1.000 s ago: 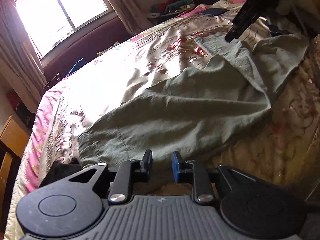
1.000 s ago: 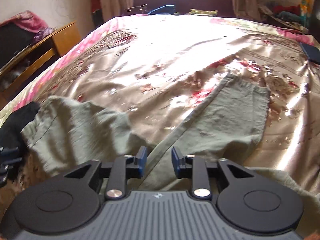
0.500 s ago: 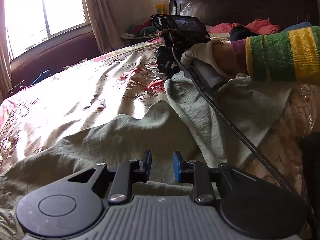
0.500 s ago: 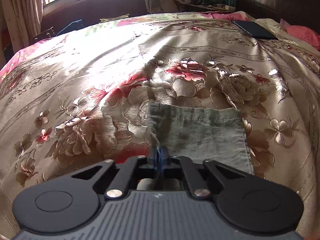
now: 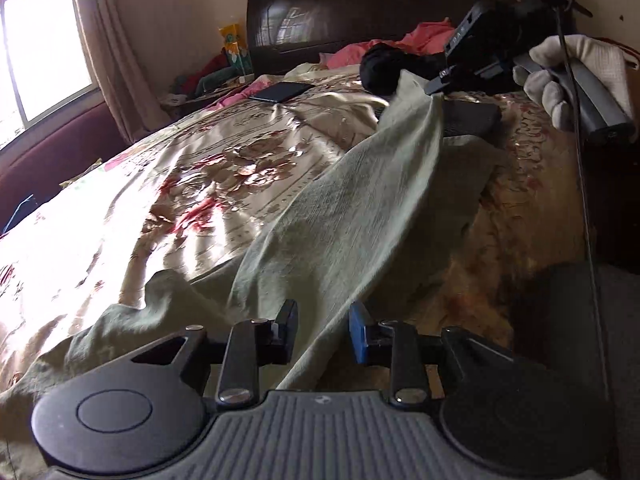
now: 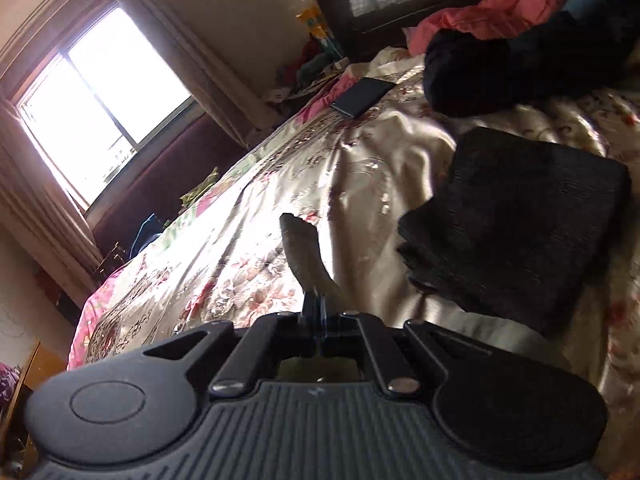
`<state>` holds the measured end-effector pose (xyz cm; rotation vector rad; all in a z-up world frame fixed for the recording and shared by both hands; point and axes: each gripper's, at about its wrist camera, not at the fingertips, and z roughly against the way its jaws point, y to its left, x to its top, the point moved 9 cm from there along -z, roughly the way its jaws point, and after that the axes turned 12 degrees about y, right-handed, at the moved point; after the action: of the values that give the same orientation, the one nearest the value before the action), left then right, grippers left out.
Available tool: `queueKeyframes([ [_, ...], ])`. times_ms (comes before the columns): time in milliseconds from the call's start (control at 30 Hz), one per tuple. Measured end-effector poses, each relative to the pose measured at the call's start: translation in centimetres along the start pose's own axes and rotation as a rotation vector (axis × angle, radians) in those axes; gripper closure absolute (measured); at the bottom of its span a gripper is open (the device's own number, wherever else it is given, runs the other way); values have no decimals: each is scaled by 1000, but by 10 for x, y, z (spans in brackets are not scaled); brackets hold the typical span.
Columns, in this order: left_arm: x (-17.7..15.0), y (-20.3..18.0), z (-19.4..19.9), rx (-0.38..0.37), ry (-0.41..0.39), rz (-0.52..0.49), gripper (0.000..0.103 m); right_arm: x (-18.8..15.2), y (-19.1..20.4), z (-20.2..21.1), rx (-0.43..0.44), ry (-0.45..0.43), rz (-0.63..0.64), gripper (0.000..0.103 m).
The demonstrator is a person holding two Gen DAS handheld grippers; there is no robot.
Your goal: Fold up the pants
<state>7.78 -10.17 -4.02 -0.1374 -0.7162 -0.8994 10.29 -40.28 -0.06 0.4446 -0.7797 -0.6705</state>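
1. A window (image 5: pixel 38 52) with a beige curtain (image 5: pixel 108 52) lights the left side of the room; its glare falls on the glossy floral satin bedspread (image 5: pixel 168 200), which ripples in soft creases.
2. The pants (image 5: pixel 352 208), a matte, slightly ribbed olive-green cloth, lie across the bed from the near left edge and rise in a taut ridge toward the far right.
3. The left gripper (image 5: pixel 323 334) hovers low over the near part of the pants. Its jaws have just been opening and stand apart, one pad black, one blue, with cloth beneath them but nothing pinched.
4. A flat dark phone (image 5: pixel 282 92) lies near the dark glossy headboard (image 5: pixel 360 8), with pink clothing (image 5: pixel 424 38) heaped beside it.
5. At the right, a white-gloved hand (image 5: pixel 572 76) grips the right gripper (image 5: pixel 434 86), tilted down, lifting the pants by one end.
6. Only the right wrist view shows that grip closely: the right gripper (image 6: pixel 316 312) is clamped tight on a narrow fold of green cloth, beside a folded black knit garment (image 6: pixel 520 224).
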Motion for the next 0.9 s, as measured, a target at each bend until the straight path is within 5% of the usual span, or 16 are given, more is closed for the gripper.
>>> queueKeyframes([
  [100,7,-22,-7,-18,22,-59,60,-25,-57,5,-26,18,-136,101],
  [267,14,-41,-16,-28,50,-113,60,-47,-95,-3,20,51,-244,93],
  [367,17,-47,-21,-23,63,-132,59,-43,-103,-6,70,32,-291,92],
  [633,16,-57,-29,-39,98,-157,55,-49,-125,1,122,-25,-388,65],
  [900,24,-65,-30,-45,85,-154,54,-49,-117,-32,233,-49,-484,66],
])
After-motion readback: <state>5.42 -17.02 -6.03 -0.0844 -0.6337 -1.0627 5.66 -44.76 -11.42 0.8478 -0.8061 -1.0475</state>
